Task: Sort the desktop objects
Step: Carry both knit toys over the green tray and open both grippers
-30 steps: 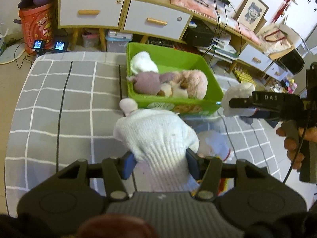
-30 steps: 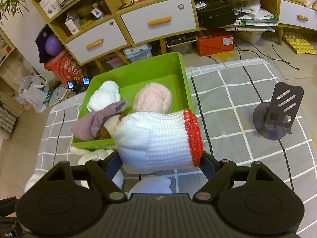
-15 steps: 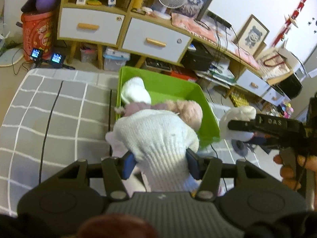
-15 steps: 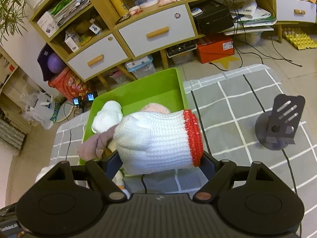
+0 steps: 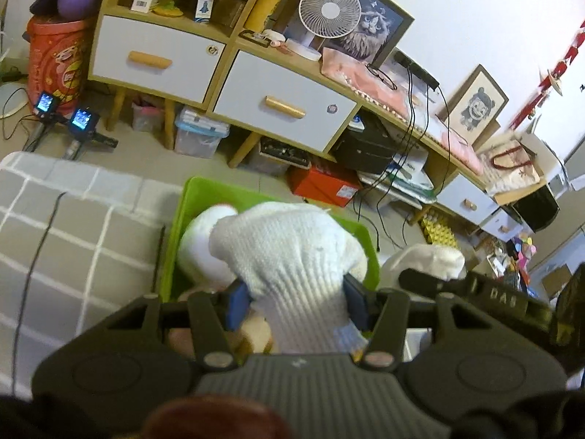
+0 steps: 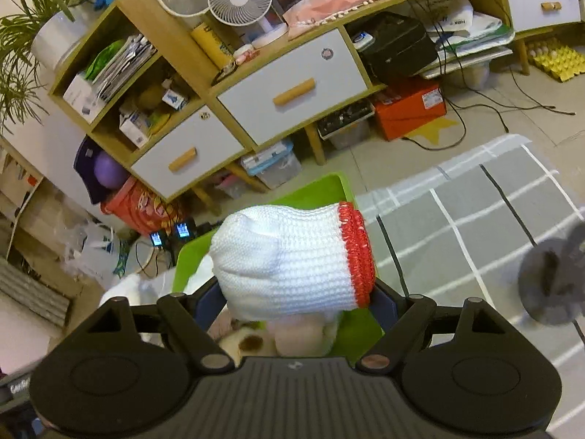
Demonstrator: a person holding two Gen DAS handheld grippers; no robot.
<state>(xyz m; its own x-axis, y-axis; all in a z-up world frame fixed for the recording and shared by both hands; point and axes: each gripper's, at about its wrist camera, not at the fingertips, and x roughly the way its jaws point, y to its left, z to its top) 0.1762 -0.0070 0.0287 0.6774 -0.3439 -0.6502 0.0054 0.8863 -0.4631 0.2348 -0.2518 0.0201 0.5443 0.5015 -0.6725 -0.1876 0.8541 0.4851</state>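
In the left wrist view, the grey checked cloth (image 5: 73, 234) covering the surface lies at the left edge, and just beside it stands the green bin (image 5: 173, 245), its near corner and left wall showing. Inside the bin a white soft toy (image 5: 199, 245) lies against the left wall, and tan and pink plush shapes sit lower down, partly hidden behind the tool's frame. The left tool (image 5: 296, 301) hangs over the bin with its blue pads pressed into both sides of a white knitted glove (image 5: 289, 256), which bulges upward between them and covers most of the bin's middle. To the right, the right tool (image 5: 431, 278) comes in from the side as a dark bar, with a white knitted bundle at its tip, beyond the bin's right wall. In the right wrist view, the bin's green rim shows at lower left, and the right tool (image 6: 296, 301) holds a white glove with a red cuff (image 6: 292, 259) lying sideways, cuff to the right, its pads set fairly wide and closed against the glove's two ends. Under it are pale plush toys in the bin. Further right lies the checked cloth, and on it, at the far right, a blurred dark grey stand (image 6: 552, 278).
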